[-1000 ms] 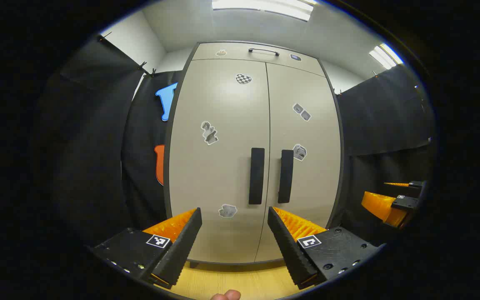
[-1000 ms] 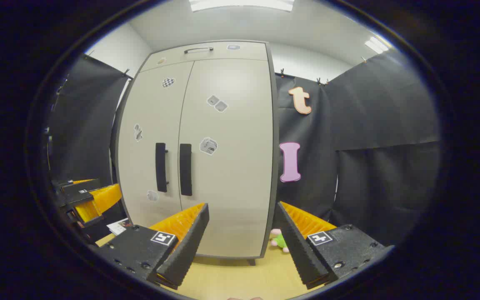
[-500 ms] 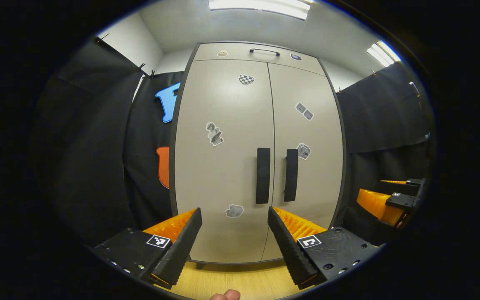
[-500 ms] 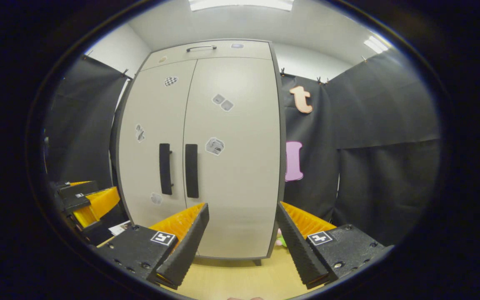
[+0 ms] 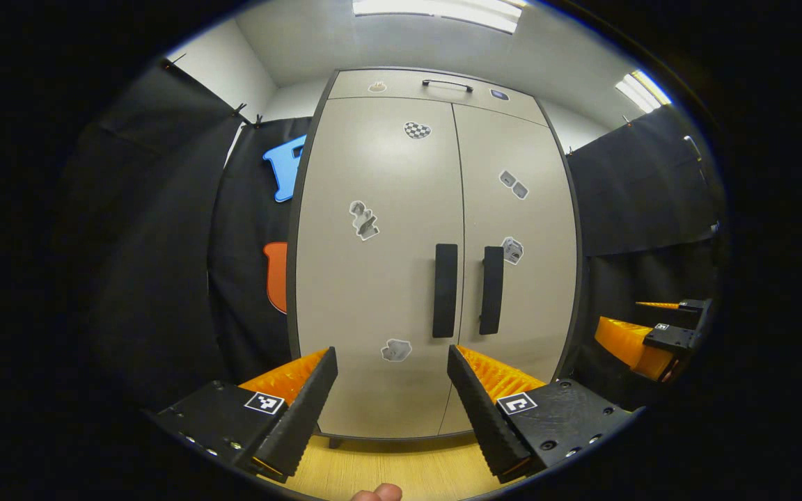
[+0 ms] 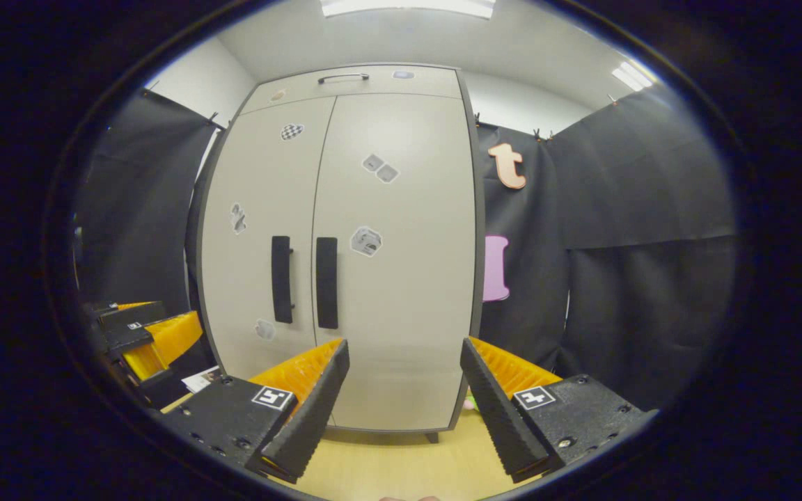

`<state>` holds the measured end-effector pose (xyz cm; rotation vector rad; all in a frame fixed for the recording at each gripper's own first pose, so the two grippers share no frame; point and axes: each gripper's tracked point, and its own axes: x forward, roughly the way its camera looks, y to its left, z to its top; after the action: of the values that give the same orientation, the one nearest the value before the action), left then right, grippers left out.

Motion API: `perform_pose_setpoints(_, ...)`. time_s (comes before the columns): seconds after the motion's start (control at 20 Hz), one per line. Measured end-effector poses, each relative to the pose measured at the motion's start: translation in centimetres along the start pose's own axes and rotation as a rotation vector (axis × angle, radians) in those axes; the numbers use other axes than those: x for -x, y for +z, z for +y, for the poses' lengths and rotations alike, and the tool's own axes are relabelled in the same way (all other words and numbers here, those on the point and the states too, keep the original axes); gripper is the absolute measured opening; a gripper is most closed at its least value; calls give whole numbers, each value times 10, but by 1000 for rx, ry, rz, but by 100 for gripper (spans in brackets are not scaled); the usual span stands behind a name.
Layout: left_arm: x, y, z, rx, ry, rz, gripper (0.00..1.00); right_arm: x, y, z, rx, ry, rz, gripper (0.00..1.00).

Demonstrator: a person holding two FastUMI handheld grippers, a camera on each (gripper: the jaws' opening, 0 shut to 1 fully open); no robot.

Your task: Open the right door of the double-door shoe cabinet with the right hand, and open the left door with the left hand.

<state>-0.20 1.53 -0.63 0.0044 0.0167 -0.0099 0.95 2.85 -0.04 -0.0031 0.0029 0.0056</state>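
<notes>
- Cabinet point(image 5: 436, 264) ahead, both doors shut; nothing done yet
- Left tongs point(image 5: 392, 390) agape, empty, short of left handle point(image 5: 445, 290)
- Right tongs point(image 6: 404, 390) agape, empty, right handle point(image 6: 326, 282) off to their left
- Left: grip, pull both

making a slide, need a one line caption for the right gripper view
Open right gripper faces the closed shoe cabinet, both door handles untouched.

Booth interior, as we see it.
We see black cloth walls point(image 6: 638, 209), a pale wooden floor point(image 6: 401, 466), and ceiling lights point(image 5: 443, 8) at top.
</notes>
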Motion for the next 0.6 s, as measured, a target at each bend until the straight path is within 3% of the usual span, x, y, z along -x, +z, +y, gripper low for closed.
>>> perform_pose_setpoints(0.35,13,-13,-1,-4,-22,21,95,-32,14,43,-23,79,3,100)
perform_pose_setpoints(0.6,28,-31,0,11,-36,44,95,-87,30,76,-4,102,-21,100)
